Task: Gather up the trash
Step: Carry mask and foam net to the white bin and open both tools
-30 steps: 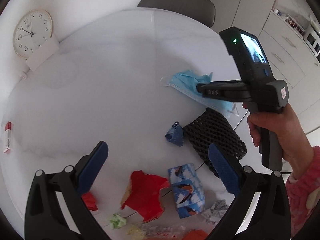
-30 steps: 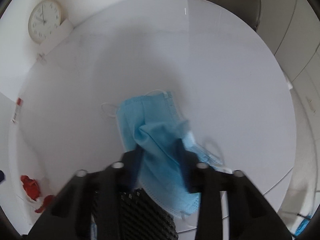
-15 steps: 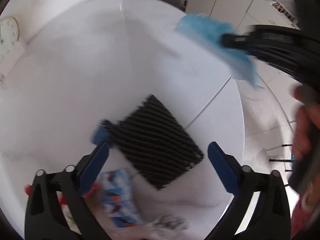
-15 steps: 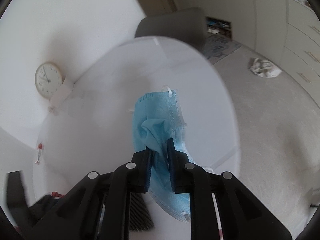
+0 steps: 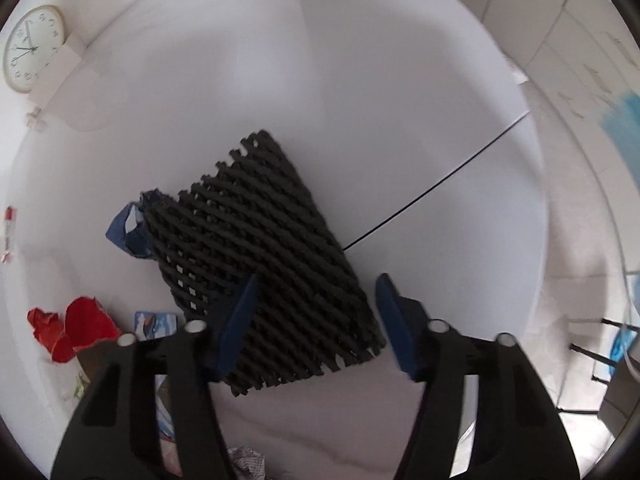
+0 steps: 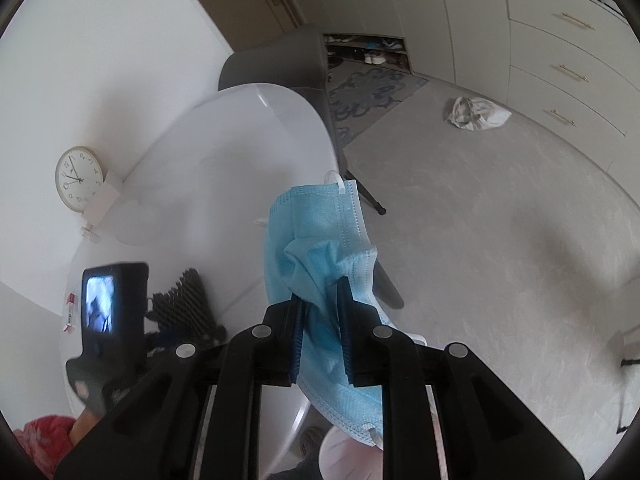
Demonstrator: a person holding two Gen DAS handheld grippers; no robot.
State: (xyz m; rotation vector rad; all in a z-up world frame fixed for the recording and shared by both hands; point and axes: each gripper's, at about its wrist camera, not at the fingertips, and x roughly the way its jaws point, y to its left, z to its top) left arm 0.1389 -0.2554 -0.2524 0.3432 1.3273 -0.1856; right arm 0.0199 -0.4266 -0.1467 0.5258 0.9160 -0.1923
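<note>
Right gripper [image 6: 322, 322]: the fingers are pressed onto a blue face mask [image 6: 320, 248], which is pinched between the pads and held in the air beyond the edge of the surface [image 6: 224, 152], above the floor [image 6: 500, 240].
Face mask: it is seen crumpled at the pinch, with one white ear loop at its top corner and the lower part hung below the fingers; in the left wrist view a blurred blue patch [image 5: 622, 128] is seen at the far right edge.
Left gripper [image 5: 316, 320]: the fingers are spread apart, nothing is held, and they are placed over the near end of a black foam net [image 5: 256, 252].
Black foam net: it is laid flat on the white round surface [image 5: 320, 80], with a blue scrap [image 5: 126, 236] touching its left corner.
Other trash: red torn pieces [image 5: 76, 332] and a printed blue-and-white wrapper [image 5: 156, 324] are seen at the lower left of the surface, near the net.
Surroundings: a clock [image 5: 30, 48] is propped at the far left edge of the surface; a grey chair [image 6: 280, 64] is set at its far side; a crumpled cloth [image 6: 476, 114] is left on the floor by the cabinets.
</note>
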